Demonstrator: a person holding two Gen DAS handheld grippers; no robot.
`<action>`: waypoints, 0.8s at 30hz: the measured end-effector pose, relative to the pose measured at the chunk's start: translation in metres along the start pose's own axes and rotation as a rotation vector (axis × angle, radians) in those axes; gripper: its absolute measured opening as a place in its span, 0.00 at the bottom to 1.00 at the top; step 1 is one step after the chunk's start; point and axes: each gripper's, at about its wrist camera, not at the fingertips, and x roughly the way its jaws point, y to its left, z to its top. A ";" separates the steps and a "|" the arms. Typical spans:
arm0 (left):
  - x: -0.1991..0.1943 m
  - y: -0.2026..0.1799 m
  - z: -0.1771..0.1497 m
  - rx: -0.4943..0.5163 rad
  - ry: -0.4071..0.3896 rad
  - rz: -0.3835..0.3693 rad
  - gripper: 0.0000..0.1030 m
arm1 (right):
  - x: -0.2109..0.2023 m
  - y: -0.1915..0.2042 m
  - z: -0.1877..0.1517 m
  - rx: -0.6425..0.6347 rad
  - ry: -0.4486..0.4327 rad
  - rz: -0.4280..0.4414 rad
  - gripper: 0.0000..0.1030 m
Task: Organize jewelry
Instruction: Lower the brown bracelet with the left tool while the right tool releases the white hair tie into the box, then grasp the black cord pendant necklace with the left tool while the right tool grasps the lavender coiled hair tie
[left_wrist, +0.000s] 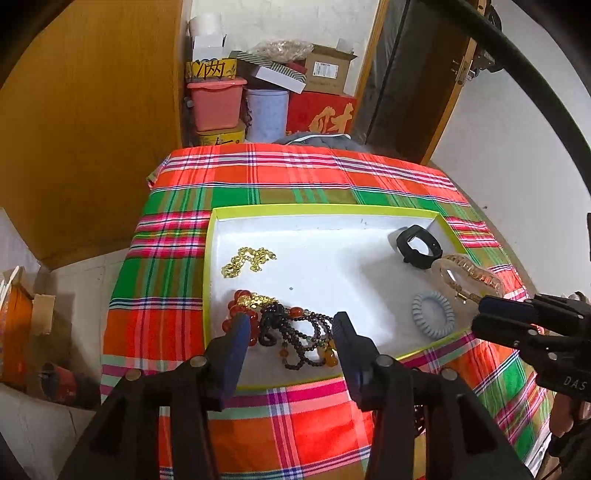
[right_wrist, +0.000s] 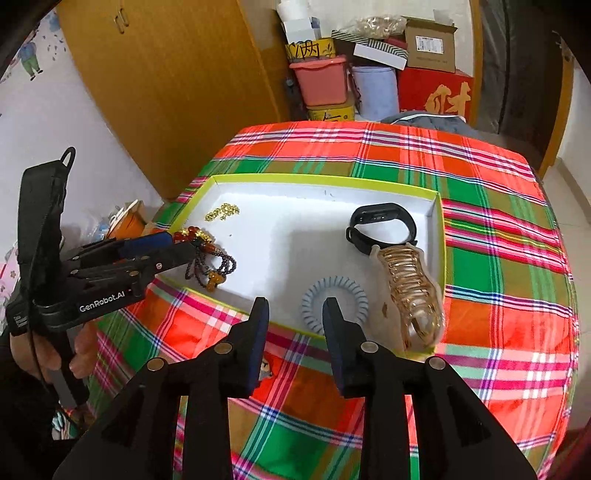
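Observation:
A white tray with a yellow-green rim (left_wrist: 210, 258) (right_wrist: 437, 236) lies on the plaid cloth. In it are a gold chain (left_wrist: 249, 260) (right_wrist: 222, 211), a heap of red and dark bead strands (left_wrist: 288, 328) (right_wrist: 210, 258), a black smart band (left_wrist: 419, 243) (right_wrist: 382, 225) and a pale blue coil hair tie (left_wrist: 432, 314) (right_wrist: 334, 302). A clear gold-ribbed hair claw (left_wrist: 469, 275) (right_wrist: 413, 291) rests across the tray's right rim. My left gripper (left_wrist: 290, 328) (right_wrist: 173, 243) is open around the beads. My right gripper (right_wrist: 295, 310) (left_wrist: 478, 314) is open and empty, just before the hair tie.
The table (right_wrist: 498, 258) carries a red, green and pink plaid cloth. A wooden wardrobe (left_wrist: 92, 129) stands to the left. Stacked boxes, a pink bin (left_wrist: 216, 101) and a blue bucket (left_wrist: 267, 112) stand behind the table. A dark doorway is at the back right.

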 end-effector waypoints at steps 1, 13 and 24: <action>-0.003 0.000 -0.001 -0.002 -0.003 -0.001 0.45 | -0.003 0.000 -0.001 0.001 -0.004 0.001 0.30; -0.037 -0.001 -0.023 -0.006 -0.052 0.010 0.45 | -0.032 0.004 -0.023 -0.001 -0.021 0.008 0.30; -0.068 -0.014 -0.048 0.012 -0.078 0.003 0.45 | -0.043 0.018 -0.063 -0.032 0.028 0.034 0.30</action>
